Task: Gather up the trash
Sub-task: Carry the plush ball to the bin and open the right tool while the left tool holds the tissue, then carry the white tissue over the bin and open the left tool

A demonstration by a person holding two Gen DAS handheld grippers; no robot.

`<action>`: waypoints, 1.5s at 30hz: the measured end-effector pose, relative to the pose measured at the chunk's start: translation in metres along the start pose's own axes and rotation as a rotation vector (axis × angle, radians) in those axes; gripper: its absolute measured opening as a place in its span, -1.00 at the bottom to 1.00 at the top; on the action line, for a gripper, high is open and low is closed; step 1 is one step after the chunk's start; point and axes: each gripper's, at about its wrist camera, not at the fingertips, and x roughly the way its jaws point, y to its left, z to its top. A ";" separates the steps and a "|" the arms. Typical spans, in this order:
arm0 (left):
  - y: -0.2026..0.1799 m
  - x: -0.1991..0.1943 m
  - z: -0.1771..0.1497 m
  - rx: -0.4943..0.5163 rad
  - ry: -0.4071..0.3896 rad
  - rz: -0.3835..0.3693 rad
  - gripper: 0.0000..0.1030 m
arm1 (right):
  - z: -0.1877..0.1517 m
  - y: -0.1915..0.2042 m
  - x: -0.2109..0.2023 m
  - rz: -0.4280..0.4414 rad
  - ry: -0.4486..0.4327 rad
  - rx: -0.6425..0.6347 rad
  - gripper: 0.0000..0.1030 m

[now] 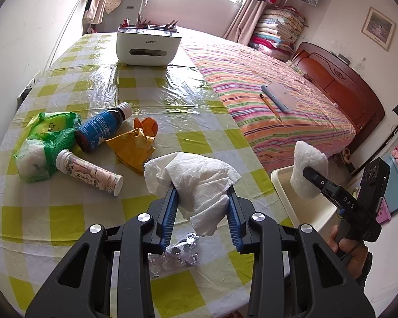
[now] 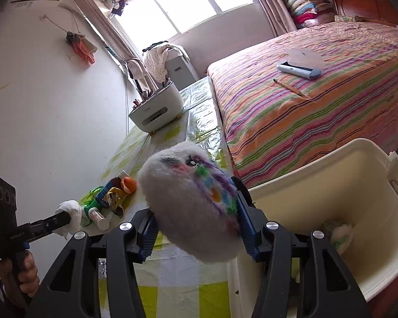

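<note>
The right claw, pinching a fluffy white pad, hangs at the cream bin's near-left rim; the left claw, pinching crumpled tissue, is farther left over the bench.

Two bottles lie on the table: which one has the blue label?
The dark bottle, farther back beside the green bag. The nearer tube is white and pink.

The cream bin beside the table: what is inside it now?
In the cream bin, one crumpled white-and-green wad lies on the bottom. The right tool and its fluffy white pad cover the near corner, so that part stays unseen.
</note>
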 end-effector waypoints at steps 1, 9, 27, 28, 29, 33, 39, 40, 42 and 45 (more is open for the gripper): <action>-0.001 0.001 0.000 0.007 0.005 -0.002 -0.35 | -0.001 -0.005 -0.003 -0.006 -0.006 0.010 -0.01; -0.023 0.009 -0.012 0.069 0.011 -0.003 -0.35 | 0.000 -0.038 -0.023 -0.047 -0.052 0.090 0.02; -0.107 0.035 -0.031 0.175 0.052 -0.113 -0.35 | -0.006 -0.092 -0.057 -0.073 -0.103 0.247 0.14; -0.113 0.038 -0.031 0.179 0.056 -0.115 -0.35 | -0.007 -0.094 -0.057 -0.066 -0.098 0.257 0.14; -0.118 0.040 -0.032 0.186 0.059 -0.115 -0.35 | -0.008 -0.097 -0.058 -0.060 -0.098 0.267 0.15; -0.139 0.047 -0.033 0.221 0.073 -0.120 -0.34 | -0.009 -0.100 -0.059 -0.045 -0.092 0.276 0.22; -0.173 0.058 -0.032 0.286 0.092 -0.122 -0.34 | -0.009 -0.105 -0.069 -0.010 -0.128 0.300 0.33; -0.178 0.060 -0.032 0.295 0.092 -0.122 -0.34 | -0.009 -0.107 -0.072 -0.004 -0.144 0.307 0.33; -0.187 0.063 -0.031 0.309 0.095 -0.123 -0.34 | -0.008 -0.109 -0.074 -0.005 -0.160 0.322 0.38; -0.198 0.070 -0.029 0.322 0.105 -0.127 -0.34 | -0.008 -0.117 -0.079 -0.008 -0.176 0.355 0.38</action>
